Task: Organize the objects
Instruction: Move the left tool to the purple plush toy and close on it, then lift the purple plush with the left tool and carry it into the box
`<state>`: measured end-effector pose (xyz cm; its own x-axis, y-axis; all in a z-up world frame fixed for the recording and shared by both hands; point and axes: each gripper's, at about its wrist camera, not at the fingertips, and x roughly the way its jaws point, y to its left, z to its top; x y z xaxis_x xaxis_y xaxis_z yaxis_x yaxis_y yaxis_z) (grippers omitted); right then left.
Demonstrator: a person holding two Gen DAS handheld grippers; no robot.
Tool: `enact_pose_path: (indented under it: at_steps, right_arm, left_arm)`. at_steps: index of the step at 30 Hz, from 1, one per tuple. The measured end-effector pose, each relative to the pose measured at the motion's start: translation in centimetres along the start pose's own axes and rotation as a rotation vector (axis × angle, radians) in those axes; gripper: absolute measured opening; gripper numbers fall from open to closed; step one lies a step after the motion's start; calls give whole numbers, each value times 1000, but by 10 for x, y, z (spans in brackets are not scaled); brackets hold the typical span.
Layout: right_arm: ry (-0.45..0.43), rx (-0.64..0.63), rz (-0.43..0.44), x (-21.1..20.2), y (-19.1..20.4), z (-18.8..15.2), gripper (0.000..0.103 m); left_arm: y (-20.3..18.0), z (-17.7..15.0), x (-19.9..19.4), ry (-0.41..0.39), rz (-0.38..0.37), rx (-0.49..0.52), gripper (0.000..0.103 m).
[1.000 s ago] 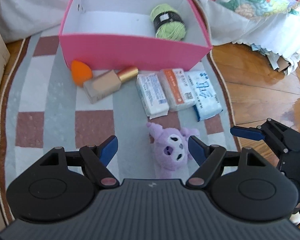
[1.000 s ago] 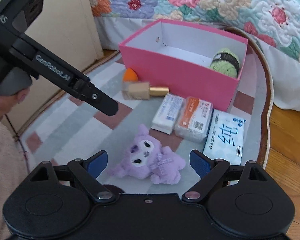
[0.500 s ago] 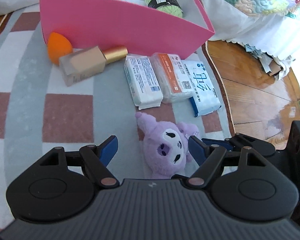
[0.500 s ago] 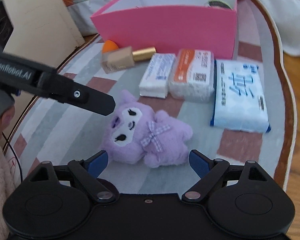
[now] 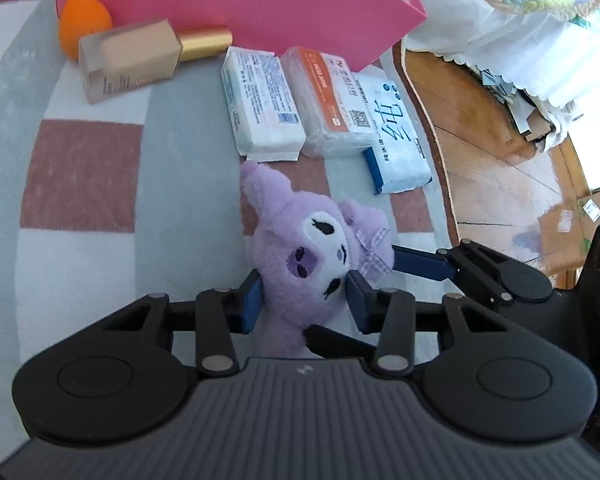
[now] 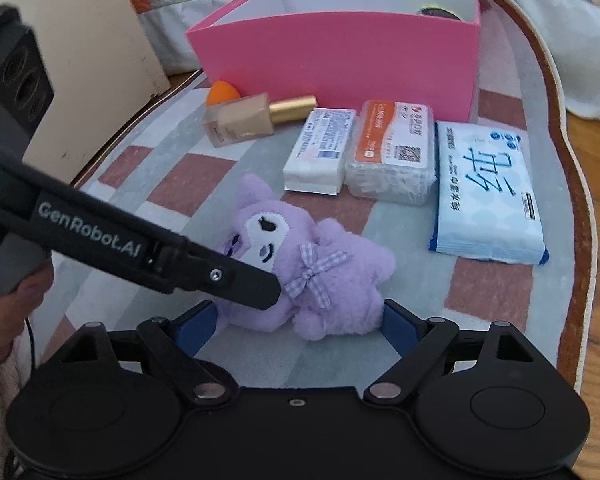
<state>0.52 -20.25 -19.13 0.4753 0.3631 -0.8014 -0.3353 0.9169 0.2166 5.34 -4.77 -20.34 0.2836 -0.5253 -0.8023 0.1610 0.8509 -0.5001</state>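
A purple plush toy (image 5: pixel 308 252) lies on the checked rug (image 5: pixel 100 208); it also shows in the right wrist view (image 6: pixel 320 268). My left gripper (image 5: pixel 303 304) is shut on the plush's head, a blue pad against each side. My right gripper (image 6: pixel 296 328) is open around the plush's body, its pads just short of touching. Behind stand a pink box (image 6: pixel 340 52), an orange sponge (image 5: pixel 84 20), a foundation bottle (image 5: pixel 140 56) and three tissue packs (image 5: pixel 324 108).
A dark-capped yarn ball (image 6: pixel 440 14) shows just above the box rim. Wooden floor (image 5: pixel 492 152) lies right of the rug edge, with cardboard boxes (image 5: pixel 576 224) further right. A quilted bed (image 6: pixel 540 8) stands behind, a beige cabinet (image 6: pixel 72 40) at left.
Both grippers dropped and moved in on the plush. My left gripper's jaws closed from wide open onto its head. My right gripper stayed open and came up to its body.
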Motion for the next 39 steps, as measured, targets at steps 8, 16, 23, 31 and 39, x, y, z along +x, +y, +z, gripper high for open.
enact_pose_path:
  at_steps: [8, 16, 23, 31, 39]
  right_arm:
    - [-59, -102, -54, -23, 14, 3, 83]
    - [-129, -153, -55, -62, 31, 26, 83]
    - [-205, -224, -84, -98, 44, 76, 83]
    - [-350, -302, -95, -109, 47, 146, 81]
    - [-316, -264, -89, -51, 11, 218, 76]
  left_arm:
    - [-13, -3, -26, -52, -15, 30, 42]
    - [-27, 7, -79, -131, -60, 53, 42]
    - [-49, 43, -134, -233, -60, 80, 42]
    - [-57, 112, -176, -365, -39, 105, 42]
    - [-9, 181, -137, -431, -66, -52, 42]
